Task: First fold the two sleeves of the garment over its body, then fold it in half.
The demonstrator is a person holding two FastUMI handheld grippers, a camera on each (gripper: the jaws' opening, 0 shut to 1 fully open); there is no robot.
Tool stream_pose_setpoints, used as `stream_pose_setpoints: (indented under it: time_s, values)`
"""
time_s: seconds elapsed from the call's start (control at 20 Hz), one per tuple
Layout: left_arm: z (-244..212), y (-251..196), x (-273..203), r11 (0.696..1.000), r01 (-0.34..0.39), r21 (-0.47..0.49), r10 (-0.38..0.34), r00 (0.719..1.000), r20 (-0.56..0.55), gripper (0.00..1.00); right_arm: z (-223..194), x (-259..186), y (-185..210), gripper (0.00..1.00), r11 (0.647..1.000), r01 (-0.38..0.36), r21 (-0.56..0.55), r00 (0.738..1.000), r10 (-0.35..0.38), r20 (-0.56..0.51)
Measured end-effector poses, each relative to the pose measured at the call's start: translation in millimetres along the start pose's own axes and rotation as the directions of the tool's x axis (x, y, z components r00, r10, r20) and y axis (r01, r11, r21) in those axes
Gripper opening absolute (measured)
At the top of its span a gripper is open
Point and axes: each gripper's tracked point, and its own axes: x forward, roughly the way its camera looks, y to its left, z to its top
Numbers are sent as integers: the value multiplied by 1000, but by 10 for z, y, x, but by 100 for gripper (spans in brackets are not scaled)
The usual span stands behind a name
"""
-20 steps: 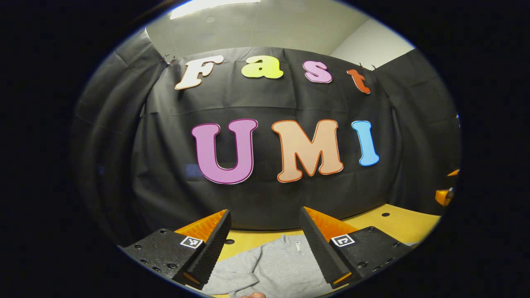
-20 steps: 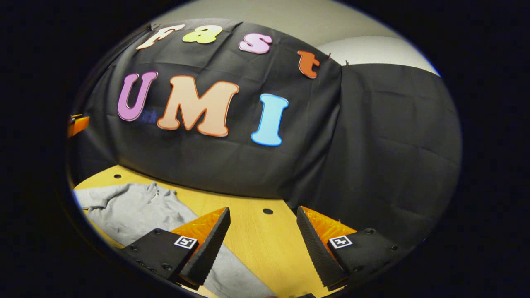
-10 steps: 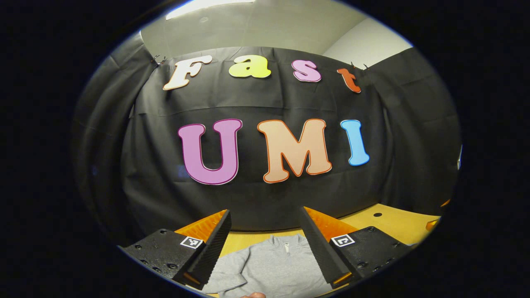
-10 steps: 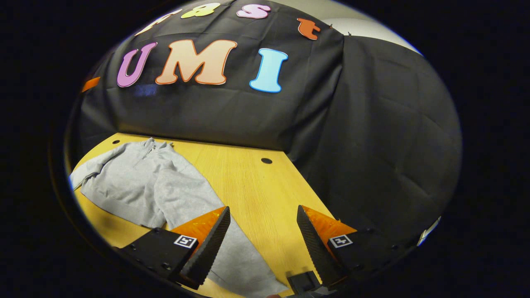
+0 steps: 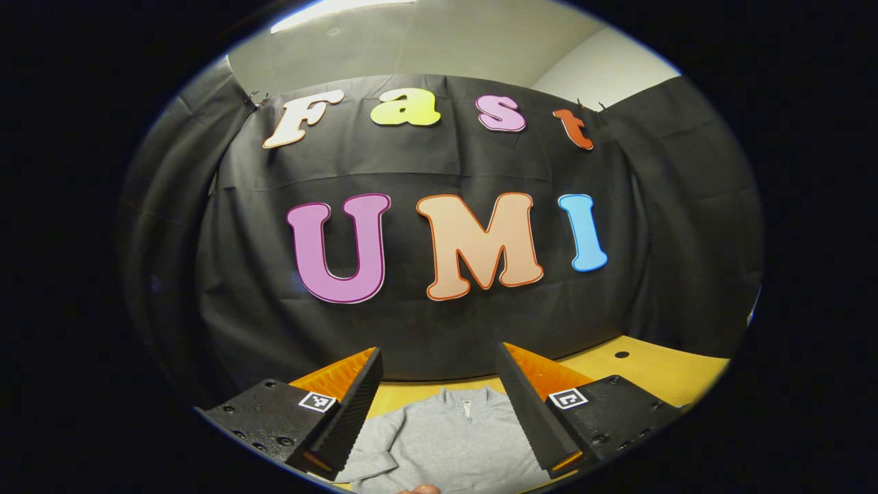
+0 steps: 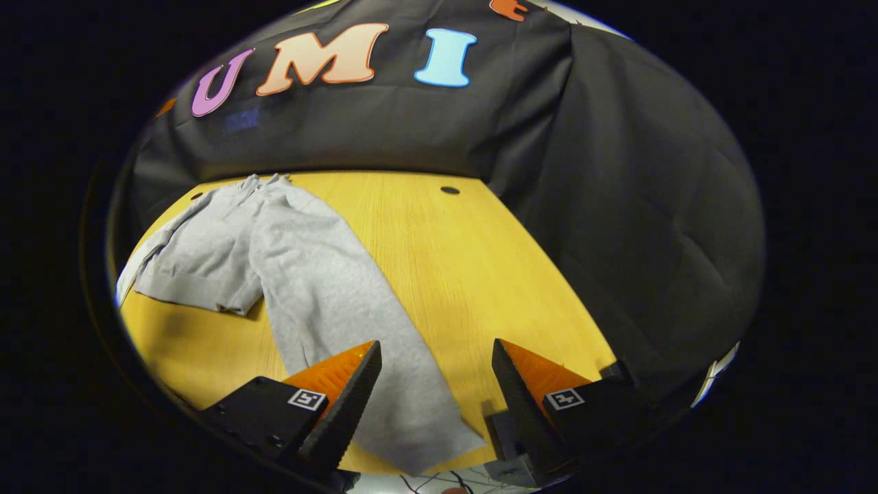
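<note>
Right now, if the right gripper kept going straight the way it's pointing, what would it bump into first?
Probably the grey sweater's sleeve lying on the wooden table. The right gripper tilts down with open jaws, the sleeve's end just ahead between them. Depth is hard to judge, so it might touch bare table beside it.

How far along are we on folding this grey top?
Nothing looks folded: the grey top lies flat on the wooden table, its long sleeve still stretched away from the body. In hand: the right gripper hangs open above that sleeve's cuff; the left gripper is open, empty. Both sleeve folds and halving remain.
</note>
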Motion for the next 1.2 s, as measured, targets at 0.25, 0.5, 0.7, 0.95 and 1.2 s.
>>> stream_pose_setpoints:
  time_s: [0.25, 0.5, 0.7, 0.95, 1.2]
  values:
    - [-27, -181, -2, 1000, 8, 7, -8, 1000, -10, 96, -417, 31, 98, 100, 998, -53, 23, 993, 56, -102]
    - [-38, -390, 2, 1000, 8, 13, -8, 1000, -16, 96, -624, 48, 146, 100, 995, -103, 11, 982, 104, -158]
    - [-11, -544, -4, 1000, -8, 8, 8, 1000, -13, 96, -691, 61, 131, 100, 983, -136, 124, 967, 159, -200]
    - [0, -662, -62, 999, -42, 11, 42, 999, -14, 96, -685, 59, 144, 55, 975, -174, 136, 953, 201, -225]
    - [-43, -604, -135, 998, -63, 5, 63, 998, -15, 95, -695, 61, 146, 6, 955, -143, 259, 942, 212, -261]
